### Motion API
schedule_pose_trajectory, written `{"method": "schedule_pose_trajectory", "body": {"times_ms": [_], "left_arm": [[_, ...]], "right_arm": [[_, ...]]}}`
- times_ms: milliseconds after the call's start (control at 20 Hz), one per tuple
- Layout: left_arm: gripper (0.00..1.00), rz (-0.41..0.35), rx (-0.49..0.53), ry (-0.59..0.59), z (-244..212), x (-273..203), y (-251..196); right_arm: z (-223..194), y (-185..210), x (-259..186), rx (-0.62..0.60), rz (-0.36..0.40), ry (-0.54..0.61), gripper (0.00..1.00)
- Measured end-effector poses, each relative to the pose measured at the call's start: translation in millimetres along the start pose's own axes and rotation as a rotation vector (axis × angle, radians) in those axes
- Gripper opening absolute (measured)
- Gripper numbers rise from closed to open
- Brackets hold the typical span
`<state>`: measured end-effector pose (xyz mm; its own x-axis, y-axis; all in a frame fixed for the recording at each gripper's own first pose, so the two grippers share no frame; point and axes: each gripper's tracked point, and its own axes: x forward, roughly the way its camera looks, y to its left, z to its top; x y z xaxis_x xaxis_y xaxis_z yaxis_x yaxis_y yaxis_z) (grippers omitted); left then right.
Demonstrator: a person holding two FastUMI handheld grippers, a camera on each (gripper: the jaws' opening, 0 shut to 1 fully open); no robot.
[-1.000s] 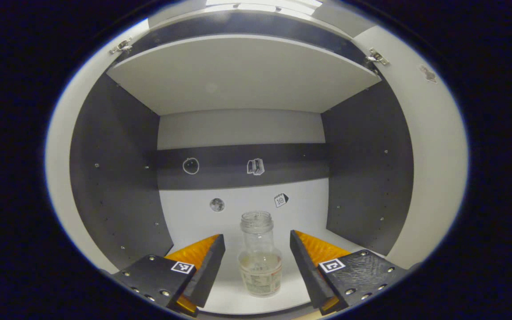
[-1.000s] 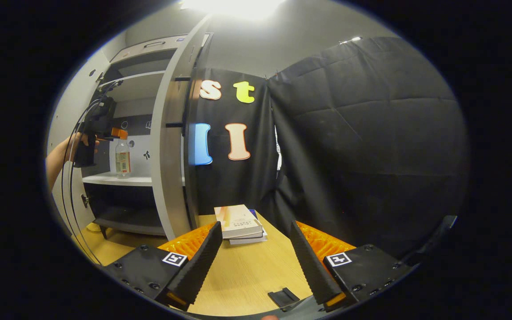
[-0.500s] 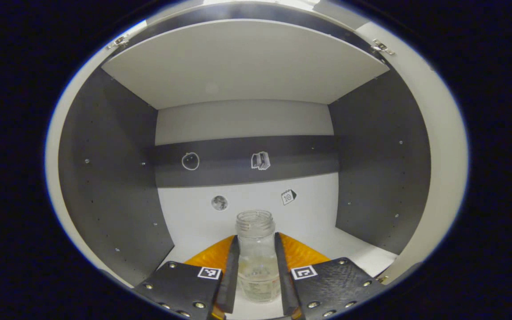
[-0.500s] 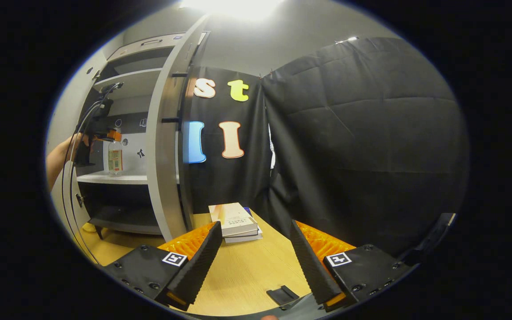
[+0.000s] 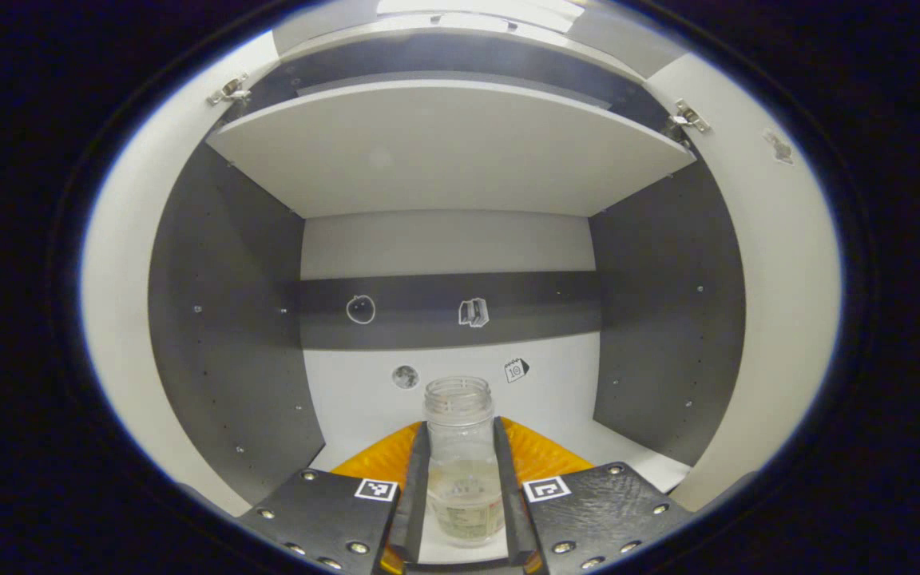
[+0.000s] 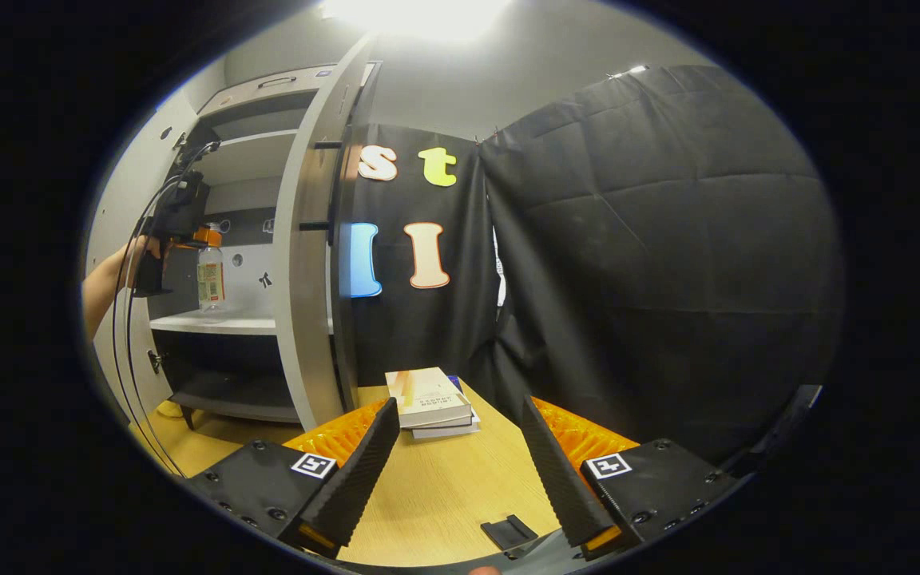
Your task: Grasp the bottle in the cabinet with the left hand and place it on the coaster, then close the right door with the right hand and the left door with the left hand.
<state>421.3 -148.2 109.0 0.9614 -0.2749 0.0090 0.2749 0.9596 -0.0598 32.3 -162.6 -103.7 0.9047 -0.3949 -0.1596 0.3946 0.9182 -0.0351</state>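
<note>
left tongs [image 5: 460,487] clamped on bottle [image 5: 460,463] | label unreadable, blurred | right tongs [image 6: 460,471] agape, empty

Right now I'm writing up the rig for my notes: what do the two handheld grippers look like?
Each gripper, left and right, has two wedge-shaped fingers on black bolted blocks, each block carrying a small square black-and-white marker. In the right gripper view, the left one has a dark pistol-like body with black cables trailing down, held by a hand.

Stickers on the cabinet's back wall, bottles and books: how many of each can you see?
Stickers: 4
Bottle: 1
Books: 2, stacked on the table
Total: 7
</note>
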Motion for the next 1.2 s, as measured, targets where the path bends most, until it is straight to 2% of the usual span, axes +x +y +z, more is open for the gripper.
{"method": "schedule_pose_trajectory", "body": {"times_ms": [500, 1200], "left_arm": [[0.42, 0.043, 0.009, 0.011, -15.3, -92.4, -3.1], [0.41, 0.041, -0.002, 0.064, -64.0, -175.1, -42.6]], "right_arm": [[6.3, -7.4, -18.4, -0.02, 0.144, 0.001, 0.98], [-4.3, -22.9, -48.2, -0.024, 0.25, 0.028, 0.98]]}}
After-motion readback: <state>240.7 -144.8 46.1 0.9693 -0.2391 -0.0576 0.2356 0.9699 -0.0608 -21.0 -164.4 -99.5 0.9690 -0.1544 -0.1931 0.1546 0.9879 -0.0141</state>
